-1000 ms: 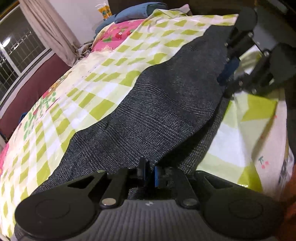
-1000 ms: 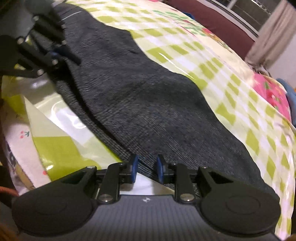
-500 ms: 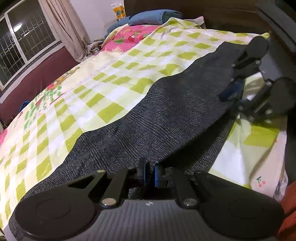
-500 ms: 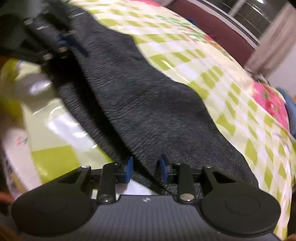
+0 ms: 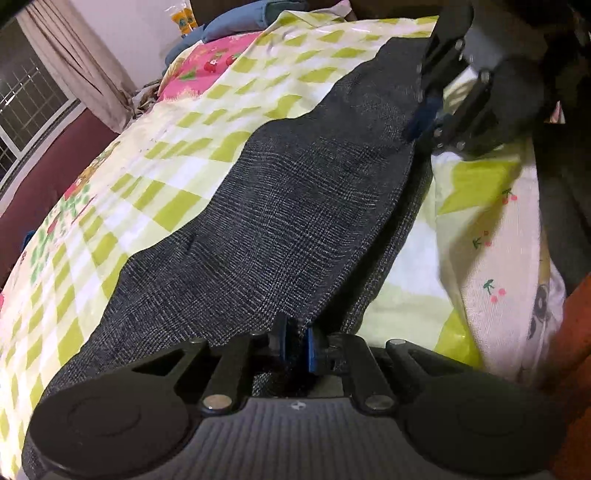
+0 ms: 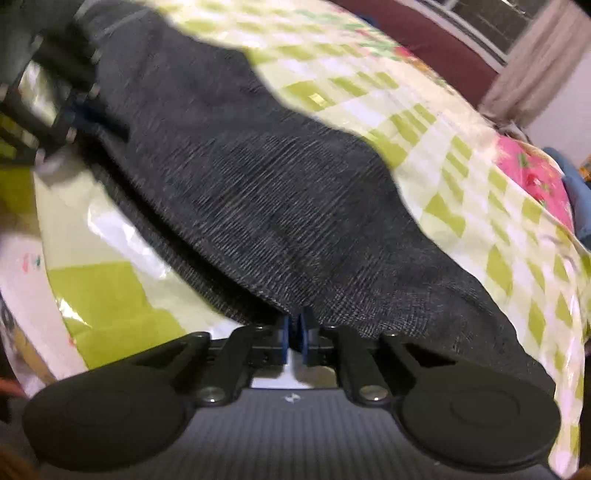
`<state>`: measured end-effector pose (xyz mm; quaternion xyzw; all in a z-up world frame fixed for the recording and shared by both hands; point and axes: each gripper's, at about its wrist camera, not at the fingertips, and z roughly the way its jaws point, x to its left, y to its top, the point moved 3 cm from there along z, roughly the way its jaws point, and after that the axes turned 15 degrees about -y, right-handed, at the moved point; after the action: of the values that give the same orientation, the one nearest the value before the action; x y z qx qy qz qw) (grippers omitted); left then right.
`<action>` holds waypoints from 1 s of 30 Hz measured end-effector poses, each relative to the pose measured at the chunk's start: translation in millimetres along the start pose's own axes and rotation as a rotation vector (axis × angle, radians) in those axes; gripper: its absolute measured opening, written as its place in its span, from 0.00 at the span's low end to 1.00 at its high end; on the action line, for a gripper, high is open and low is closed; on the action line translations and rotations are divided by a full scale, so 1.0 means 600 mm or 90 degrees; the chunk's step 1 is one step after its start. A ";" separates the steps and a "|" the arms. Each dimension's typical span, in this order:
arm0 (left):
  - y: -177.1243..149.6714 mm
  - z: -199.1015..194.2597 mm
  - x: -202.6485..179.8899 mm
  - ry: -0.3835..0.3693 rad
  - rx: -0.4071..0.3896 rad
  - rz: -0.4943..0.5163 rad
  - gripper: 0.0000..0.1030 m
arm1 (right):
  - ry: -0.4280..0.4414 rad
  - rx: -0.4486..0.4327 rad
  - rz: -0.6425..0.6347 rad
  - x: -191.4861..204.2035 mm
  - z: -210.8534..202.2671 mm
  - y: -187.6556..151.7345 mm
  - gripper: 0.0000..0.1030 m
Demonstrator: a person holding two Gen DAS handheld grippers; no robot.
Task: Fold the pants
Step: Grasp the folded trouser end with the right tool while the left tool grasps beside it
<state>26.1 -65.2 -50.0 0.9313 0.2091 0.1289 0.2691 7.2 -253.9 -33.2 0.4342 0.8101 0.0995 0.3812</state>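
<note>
Dark grey checked pants (image 5: 295, 203) lie lengthwise on the bed, their near edge lifted off a lower layer. My left gripper (image 5: 297, 339) is shut on that edge, with cloth pinched between its blue pads. In the right wrist view the same pants (image 6: 277, 184) run from upper left to lower right. My right gripper (image 6: 294, 334) is shut on their near edge, its pads close together with the fabric coming down between them. Each gripper appears in the other's view: the right gripper (image 5: 424, 114) at the top right, the left gripper (image 6: 74, 114) at the top left, both at the pants' edge.
A glossy green-and-white checked sheet (image 5: 166, 155) covers the bed. A pink flowered cloth (image 5: 210, 70) and a blue folded cloth (image 5: 236, 26) lie at the far end. A curtain (image 5: 81, 66) hangs by the window. White cherry-print bedding (image 5: 498, 258) drops off the near side.
The right gripper's jaws have come closer together onto the pants' edge. The left gripper stays shut on the cloth. Both hands have hardly shifted.
</note>
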 end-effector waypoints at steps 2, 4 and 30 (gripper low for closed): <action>-0.004 -0.005 -0.001 -0.001 -0.001 0.001 0.24 | -0.013 0.006 0.093 -0.050 -0.016 -0.013 0.42; -0.004 -0.008 -0.004 0.003 -0.004 0.004 0.24 | -0.040 0.029 0.221 -0.117 -0.026 -0.040 0.42; 0.088 0.007 -0.031 -0.012 -0.042 -0.009 0.30 | -0.085 -0.036 1.120 -0.436 0.077 -0.312 0.06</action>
<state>27.9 -116.1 -26.7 0.9214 0.2090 0.1252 0.3028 9.2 -578.9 -18.3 0.8957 0.1558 0.3514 0.2236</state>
